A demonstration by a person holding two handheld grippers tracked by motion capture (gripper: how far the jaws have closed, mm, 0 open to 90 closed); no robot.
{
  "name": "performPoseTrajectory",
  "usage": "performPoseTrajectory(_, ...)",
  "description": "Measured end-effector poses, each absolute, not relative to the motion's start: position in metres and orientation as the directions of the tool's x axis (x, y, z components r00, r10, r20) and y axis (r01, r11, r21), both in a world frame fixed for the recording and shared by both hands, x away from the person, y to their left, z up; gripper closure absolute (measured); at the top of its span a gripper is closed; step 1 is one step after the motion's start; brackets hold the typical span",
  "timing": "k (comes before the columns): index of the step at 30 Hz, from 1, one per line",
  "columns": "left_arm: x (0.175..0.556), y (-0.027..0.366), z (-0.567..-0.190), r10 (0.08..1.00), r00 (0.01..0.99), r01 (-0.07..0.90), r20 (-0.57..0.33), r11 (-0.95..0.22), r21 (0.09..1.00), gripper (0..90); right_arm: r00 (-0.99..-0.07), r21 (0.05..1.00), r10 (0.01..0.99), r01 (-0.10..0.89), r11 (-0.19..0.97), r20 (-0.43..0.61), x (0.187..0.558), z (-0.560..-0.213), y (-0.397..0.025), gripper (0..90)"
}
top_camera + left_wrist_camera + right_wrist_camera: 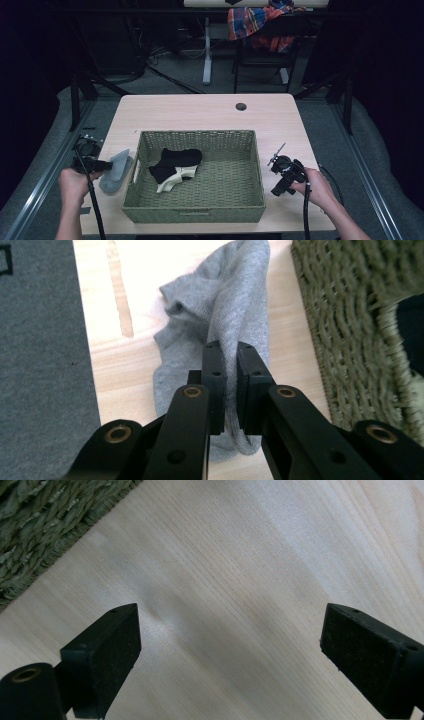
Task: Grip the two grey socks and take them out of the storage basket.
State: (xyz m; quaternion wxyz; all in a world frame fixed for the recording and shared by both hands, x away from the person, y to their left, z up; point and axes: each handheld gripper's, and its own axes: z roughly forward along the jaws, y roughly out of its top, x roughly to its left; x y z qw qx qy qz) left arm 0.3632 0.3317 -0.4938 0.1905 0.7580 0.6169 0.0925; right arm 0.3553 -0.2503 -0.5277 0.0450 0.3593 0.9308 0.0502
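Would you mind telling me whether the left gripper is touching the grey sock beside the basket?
Touching. In the left gripper view, the left gripper has its jaws closed on a raised fold of the grey sock, with fabric pinched between them.

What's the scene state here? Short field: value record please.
table: light wood
basket: woven, green, mid-table
in basket: black sock over a cream sock
grey sock: on table left of basket
left gripper: shut on grey sock
right gripper: open, over bare table right of basket
background: chair with plaid cloth
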Motion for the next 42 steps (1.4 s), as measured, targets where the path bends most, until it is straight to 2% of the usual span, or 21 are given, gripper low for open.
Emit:
performPoseTrajectory(11,0.367,0.330,-0.507,0.970,0.222,0.919,-0.096,-0.175,0.352,83.0,-0.738,0.121,0.673,0.664,0.738,-0.052,0.355,-0.528,-0.250,9.1)
performPoseTrajectory(19,0.370,0.330,-0.514,0.973,0.212,0.932,-0.095,-0.172,0.319,75.6,-0.737,0.120,0.674,0.665,0.737,-0.055,0.355,-0.528,-0.250,9.1)
performPoseTrajectory(20,0.370,0.330,-0.513,0.973,0.212,0.932,-0.095,-0.171,0.320,71.5,-0.737,0.125,0.674,0.665,0.737,-0.051,0.355,-0.528,-0.250,9.1)
performPoseTrajectory(21,0.369,0.330,-0.510,0.977,0.194,0.930,-0.092,-0.153,0.333,55.9,-0.733,0.135,0.678,0.668,0.732,-0.051,0.355,-0.528,-0.251,9.2)
performPoseTrajectory(25,0.366,0.330,-0.497,0.985,0.160,0.913,-0.065,-0.122,0.388,31.6,-0.732,0.138,0.679,0.668,0.732,-0.056,0.355,-0.527,-0.251,9.1)
performPoseTrajectory(29,0.361,0.331,-0.485,0.986,0.151,0.892,-0.067,-0.107,0.439,17.0,-0.733,0.141,0.678,0.666,0.732,-0.055,0.355,-0.526,-0.252,9.1)
performPoseTrajectory(37,0.355,0.325,-0.472,0.985,0.157,0.867,-0.067,-0.105,0.487,4.6,-0.735,0.138,0.676,0.665,0.734,-0.053,0.355,-0.526,-0.252,9.1)
performPoseTrajectory(42,0.359,0.319,-0.475,0.986,0.157,0.867,-0.053,-0.112,0.486,2.4,-0.736,0.134,0.675,0.664,0.735,-0.055,0.355,-0.527,-0.252,9.2)
